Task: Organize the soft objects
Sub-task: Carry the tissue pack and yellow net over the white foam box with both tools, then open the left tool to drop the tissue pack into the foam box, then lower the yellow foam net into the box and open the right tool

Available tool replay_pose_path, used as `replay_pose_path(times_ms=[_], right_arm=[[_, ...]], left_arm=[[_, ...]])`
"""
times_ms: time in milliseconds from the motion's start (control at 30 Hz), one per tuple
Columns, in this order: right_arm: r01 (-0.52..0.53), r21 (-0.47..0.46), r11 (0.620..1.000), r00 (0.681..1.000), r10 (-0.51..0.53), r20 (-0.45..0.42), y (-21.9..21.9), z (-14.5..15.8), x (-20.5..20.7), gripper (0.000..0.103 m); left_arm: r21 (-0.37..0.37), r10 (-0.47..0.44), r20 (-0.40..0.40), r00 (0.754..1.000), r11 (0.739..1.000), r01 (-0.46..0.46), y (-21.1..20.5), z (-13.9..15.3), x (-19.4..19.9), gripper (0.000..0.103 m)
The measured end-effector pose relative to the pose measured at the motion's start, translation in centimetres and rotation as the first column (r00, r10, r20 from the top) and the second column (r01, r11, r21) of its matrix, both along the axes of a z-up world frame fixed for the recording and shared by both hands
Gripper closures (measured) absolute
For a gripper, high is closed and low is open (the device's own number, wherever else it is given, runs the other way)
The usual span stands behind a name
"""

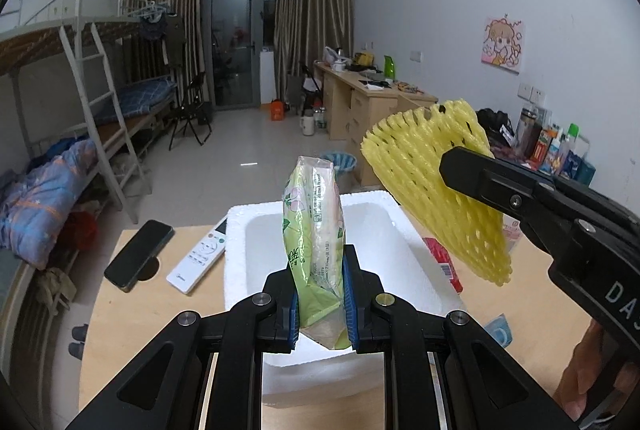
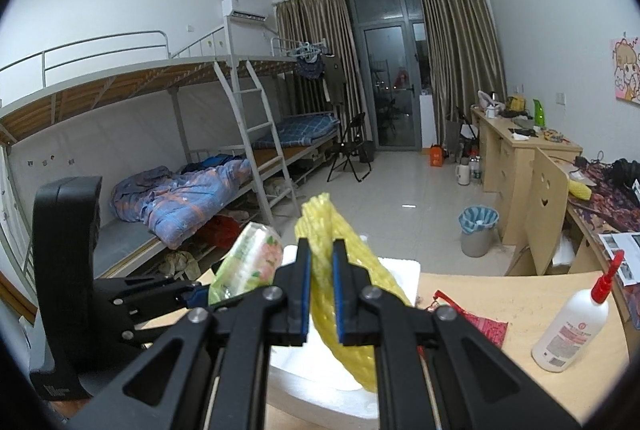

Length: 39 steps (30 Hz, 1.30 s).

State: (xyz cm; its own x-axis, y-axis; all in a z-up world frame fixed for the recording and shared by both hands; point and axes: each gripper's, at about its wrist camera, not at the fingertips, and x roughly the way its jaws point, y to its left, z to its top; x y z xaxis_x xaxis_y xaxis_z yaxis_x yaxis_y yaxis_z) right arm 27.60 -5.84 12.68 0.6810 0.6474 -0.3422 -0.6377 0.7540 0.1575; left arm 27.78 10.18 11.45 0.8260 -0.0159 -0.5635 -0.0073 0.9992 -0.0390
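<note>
Standing upright, tissue pack (image 1: 316, 250) pinched between left jaws, foam net (image 2: 340, 294) between right jaws

Yellow foam net (image 2: 344, 294) between right gripper (image 2: 322, 290) fingers (image 2: 302, 290)

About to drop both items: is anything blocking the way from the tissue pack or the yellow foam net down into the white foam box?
Nothing visible. The tissue pack hangs over the white foam box, whose visible interior looks bare; the foam net is above its right rim.

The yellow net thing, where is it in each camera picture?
Left wrist view: yellow foam net at right, clamped in the right gripper.
Right wrist view: it fills the lower middle, between that gripper's pads.
Shared landmark: the white foam box underneath.
</note>
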Motion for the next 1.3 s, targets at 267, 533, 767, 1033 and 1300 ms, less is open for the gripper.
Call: replay_pose_path(times_ms=[267, 533, 767, 1033, 1300], right_arm=[[0.007, -0.012, 1.0, 1.0, -0.007, 0.006, 0.3, 0.7, 0.2, 0.091], [0.019, -0.011, 1.0, 1.0, -0.019, -0.002, 0.2, 0.8, 0.8, 0.091], [0.026, -0.011, 1.0, 1.0, -0.026, -0.003, 0.1, 0.8, 0.9, 0.091], [0.037, -0.008, 0.999, 0.999, -0.037, 0.0, -0.2, 0.7, 0.7, 0.091], [0.036, -0.012, 0.999, 0.999, -0.036, -0.004, -0.4, 0.5, 0.9, 0.091]], left_arm=[[0.004, -0.006, -0.049, 0.999, 1.0, 0.006, -0.3, -1.7, 1.7, 0.084], [0.019, -0.001, -0.043, 0.999, 1.0, 0.001, -0.4, -1.9, 1.9, 0.084], [0.075, 0.029, -0.007, 1.0, 0.997, -0.028, -0.9, -1.8, 1.6, 0.071], [0.116, 0.086, 0.062, 0.994, 0.989, -0.093, -0.5, -1.2, 0.9, 0.005], [0.106, 0.104, 0.062, 0.993, 0.988, -0.11, -0.2, -1.2, 0.8, 0.005]])
